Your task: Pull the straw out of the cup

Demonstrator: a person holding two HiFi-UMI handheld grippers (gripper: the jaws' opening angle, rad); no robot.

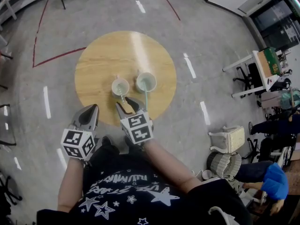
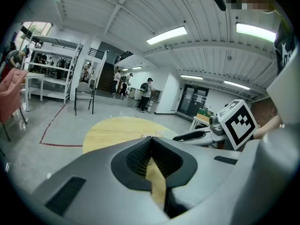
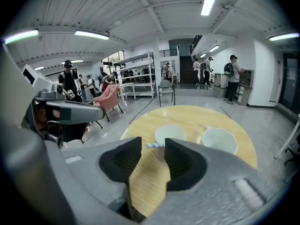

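Two pale cups stand on the round wooden table (image 1: 98, 64): a left cup (image 1: 120, 86) (image 3: 169, 134) and a right cup (image 1: 146, 82) (image 3: 218, 139). Each holds a straw. The left cup's striped straw (image 1: 123, 96) (image 3: 154, 145) leans toward me, and its free end lies across the gap between my right gripper's (image 1: 127, 105) (image 3: 153, 146) jaws. Those jaws stand apart and do not pinch it. The right cup's straw (image 1: 146, 100) slants down beside that gripper. My left gripper (image 1: 93, 108) (image 2: 150, 139) hovers at the table's near edge, left of the cups, with its jaw tips together and nothing between them.
The table stands on a grey floor with white and red tape lines (image 1: 56, 57). A white desk (image 1: 255, 71), office chairs and baskets (image 1: 227, 139) crowd the right side. People stand and chairs sit far across the hall (image 3: 229, 76).
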